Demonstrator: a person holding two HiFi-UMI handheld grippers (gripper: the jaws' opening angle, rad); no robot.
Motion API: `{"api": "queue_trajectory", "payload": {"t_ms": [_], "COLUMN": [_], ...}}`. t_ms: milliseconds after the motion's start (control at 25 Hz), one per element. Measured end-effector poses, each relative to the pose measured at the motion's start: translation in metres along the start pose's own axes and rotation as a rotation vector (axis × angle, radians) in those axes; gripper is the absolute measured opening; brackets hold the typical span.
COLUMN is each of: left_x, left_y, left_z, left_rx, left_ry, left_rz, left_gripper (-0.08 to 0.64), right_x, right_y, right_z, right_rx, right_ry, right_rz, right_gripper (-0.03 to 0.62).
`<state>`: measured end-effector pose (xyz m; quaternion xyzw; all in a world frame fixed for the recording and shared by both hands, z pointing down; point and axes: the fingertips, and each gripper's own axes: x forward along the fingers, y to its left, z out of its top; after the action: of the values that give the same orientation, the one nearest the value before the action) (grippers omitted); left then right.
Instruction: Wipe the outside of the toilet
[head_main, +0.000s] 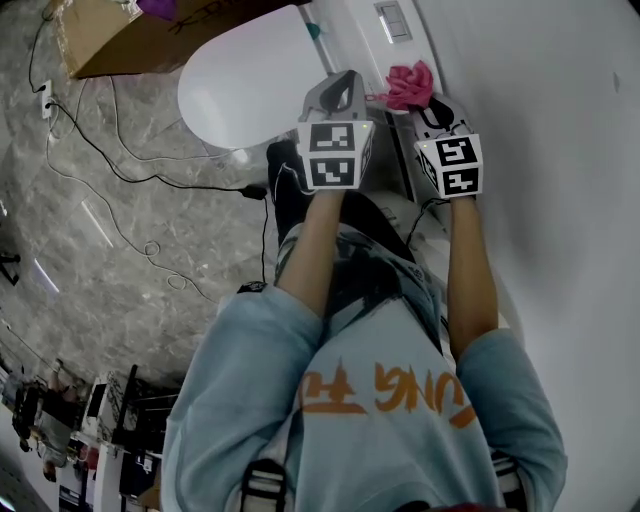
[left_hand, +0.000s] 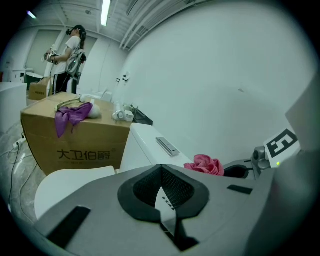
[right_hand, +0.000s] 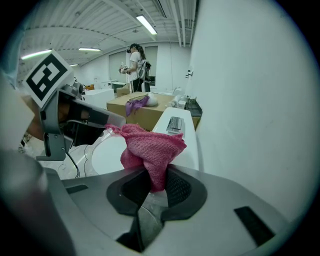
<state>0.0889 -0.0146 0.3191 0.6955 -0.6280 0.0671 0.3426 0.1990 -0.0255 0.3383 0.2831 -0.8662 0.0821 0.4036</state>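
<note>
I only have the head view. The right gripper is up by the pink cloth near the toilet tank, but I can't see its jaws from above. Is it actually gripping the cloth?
Observer: Yes. In the right gripper view, the right gripper is shut on the pink cloth, which bunches up out of the pads.
Operator: And the left one, is it carrying anything?
Observer: No. The left gripper view shows the left gripper shut, with nothing between its jaws.
</note>
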Motion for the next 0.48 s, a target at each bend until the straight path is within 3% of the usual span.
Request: {"api": "queue_trajectory", "payload": {"t_ms": [280,480], "left_x": [-0.039,-0.052], "left_y": [-0.006,0.009], "left_z": [-0.009,-0.011], "left_rx": [0.037,0.073], "left_ry": [-0.001,0.009], "left_rz": [0.023,0.015], "left_gripper": [0.021,0.021], "right_x": [-0.033,-0.054], "right_y": [0.005,0.016], "right_z": [-0.027,-0.023], "right_rx": [0.073,0.207], "right_ry": [0.001,-0.092], "right_rz": [-0.039,-0.101], "right_gripper": [0.077,0.078]}}
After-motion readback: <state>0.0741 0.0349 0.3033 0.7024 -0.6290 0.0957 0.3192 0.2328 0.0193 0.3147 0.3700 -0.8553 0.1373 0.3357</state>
